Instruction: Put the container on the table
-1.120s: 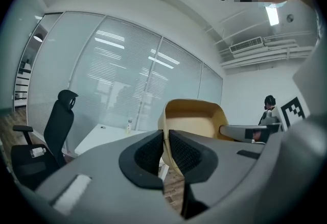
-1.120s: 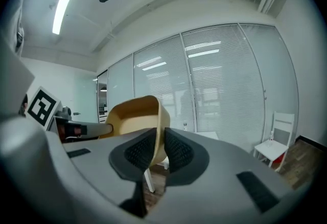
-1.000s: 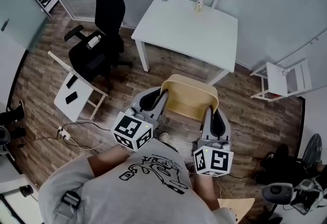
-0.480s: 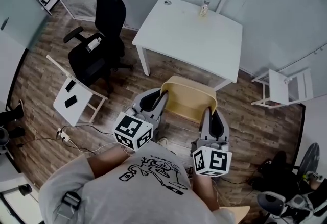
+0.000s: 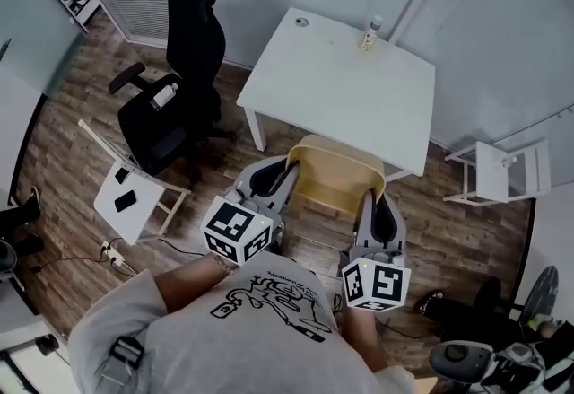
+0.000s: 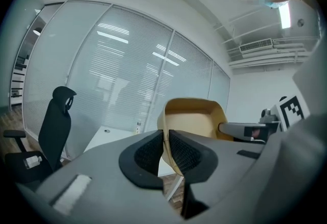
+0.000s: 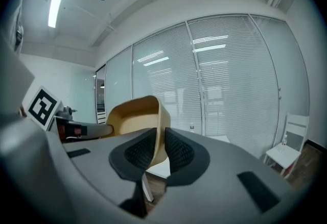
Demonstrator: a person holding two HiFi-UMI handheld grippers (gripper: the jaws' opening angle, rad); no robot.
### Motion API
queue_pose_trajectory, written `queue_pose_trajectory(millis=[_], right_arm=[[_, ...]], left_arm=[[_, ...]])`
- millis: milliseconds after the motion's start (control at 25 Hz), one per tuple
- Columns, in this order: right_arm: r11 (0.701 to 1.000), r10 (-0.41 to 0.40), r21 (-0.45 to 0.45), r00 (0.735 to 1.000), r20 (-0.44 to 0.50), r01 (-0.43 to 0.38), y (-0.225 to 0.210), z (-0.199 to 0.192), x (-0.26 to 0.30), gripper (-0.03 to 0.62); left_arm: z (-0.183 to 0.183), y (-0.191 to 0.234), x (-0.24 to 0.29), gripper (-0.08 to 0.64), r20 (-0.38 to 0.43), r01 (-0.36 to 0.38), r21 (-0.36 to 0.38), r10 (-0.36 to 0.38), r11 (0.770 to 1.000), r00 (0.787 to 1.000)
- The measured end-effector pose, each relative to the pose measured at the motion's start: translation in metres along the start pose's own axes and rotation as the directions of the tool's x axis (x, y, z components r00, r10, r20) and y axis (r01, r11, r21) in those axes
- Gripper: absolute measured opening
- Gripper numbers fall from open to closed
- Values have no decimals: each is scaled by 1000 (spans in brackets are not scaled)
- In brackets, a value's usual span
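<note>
A tan open-topped container (image 5: 334, 177) hangs in the air between my two grippers, just short of the white table (image 5: 332, 87). My left gripper (image 5: 285, 175) is shut on its left wall, and the right gripper (image 5: 370, 204) is shut on its right wall. The left gripper view shows the container (image 6: 196, 116) with its thin wall pinched between the black pads (image 6: 150, 152). In the right gripper view the container (image 7: 134, 116) has its wall clamped the same way. A small bottle (image 5: 369, 35) stands near the table's far edge.
A black office chair (image 5: 175, 87) stands left of the table. A small white side table (image 5: 130, 195) with dark items sits at the lower left. A white chair (image 5: 498, 172) stands at the right. Glass walls with blinds close off the far side. The floor is wood.
The table has drawn nearer in the head view and slid down and to the right. Both grippers still hold the container between them, carried forward toward the table.
</note>
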State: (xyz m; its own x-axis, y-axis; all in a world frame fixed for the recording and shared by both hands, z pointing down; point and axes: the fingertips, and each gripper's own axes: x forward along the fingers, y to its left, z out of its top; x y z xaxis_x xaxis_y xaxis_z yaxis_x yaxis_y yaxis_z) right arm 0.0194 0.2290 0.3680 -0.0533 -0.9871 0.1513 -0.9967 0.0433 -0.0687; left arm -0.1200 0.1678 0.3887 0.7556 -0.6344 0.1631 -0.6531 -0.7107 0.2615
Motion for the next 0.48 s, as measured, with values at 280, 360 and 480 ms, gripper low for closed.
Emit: queue_pose_trajectory(millis=[280, 360, 480], right_arm=[[1000, -30, 5, 999, -23, 31, -2, -1, 33, 34], [999, -35, 5, 999, -30, 35, -5, -3, 37, 34], [999, -40, 6, 999, -36, 41, -13, -3, 50, 34]], left_arm=[[6, 26, 27, 31, -22, 31, 7, -31, 999, 999], [6, 28, 31, 31, -28, 36, 0, -36, 999, 999], [5, 32, 45, 31, -37, 40, -6, -40, 999, 999]])
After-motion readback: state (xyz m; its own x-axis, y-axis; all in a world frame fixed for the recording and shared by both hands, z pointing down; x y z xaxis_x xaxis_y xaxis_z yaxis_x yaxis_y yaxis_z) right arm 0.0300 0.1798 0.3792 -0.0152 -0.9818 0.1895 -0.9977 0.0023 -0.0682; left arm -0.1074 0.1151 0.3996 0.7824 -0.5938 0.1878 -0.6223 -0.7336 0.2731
